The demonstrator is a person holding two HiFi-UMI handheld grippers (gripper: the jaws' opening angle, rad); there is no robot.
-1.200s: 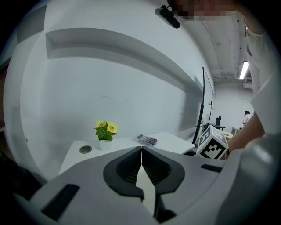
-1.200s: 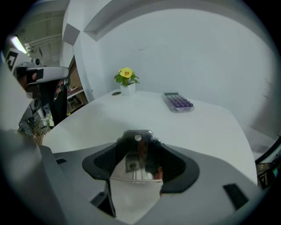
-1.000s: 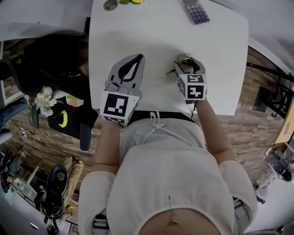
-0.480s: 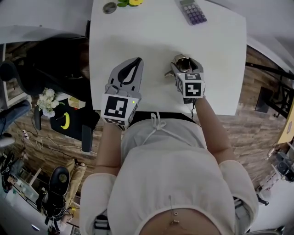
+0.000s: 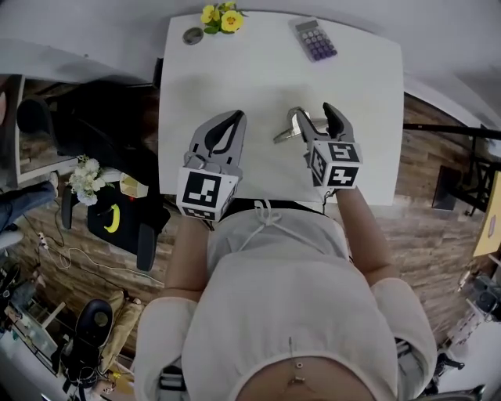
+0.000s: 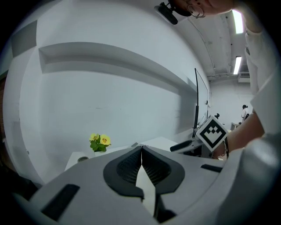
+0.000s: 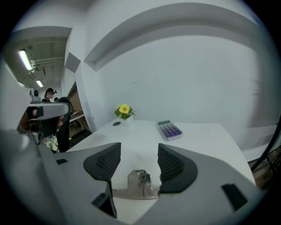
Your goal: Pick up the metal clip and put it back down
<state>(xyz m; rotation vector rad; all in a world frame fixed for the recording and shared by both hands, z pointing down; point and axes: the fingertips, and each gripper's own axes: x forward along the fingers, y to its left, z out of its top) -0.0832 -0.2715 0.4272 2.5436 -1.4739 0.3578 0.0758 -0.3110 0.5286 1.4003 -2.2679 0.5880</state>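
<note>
I had the right tongs [image 7: 139, 149] pinching the metal clip [image 7: 139, 184]. It sat crosswise, low between the two jaws, one end against each pad, with its raised lever standing up in the middle. The jaws stood fairly wide (the clip is a broad thing) and had just been closing with the clip between them. In the head view one end of the clip poked out past the inner jaw toward the left tongs [image 5: 234, 117]. The whole grip looked raised off the white bench [image 5: 258, 74] rather than resting on it. The left tongs were pressed together with nothing in them. They hung over the near half of the bench, near the right pair and not touching it. At the far edge of the bench I could see yellow flowers [image 5: 221, 17] with a small dark disc [image 5: 192, 35] just beside them. A calculator [image 5: 315, 41] with purple keys lay farther right, and all three were well apart from the clip.
</note>
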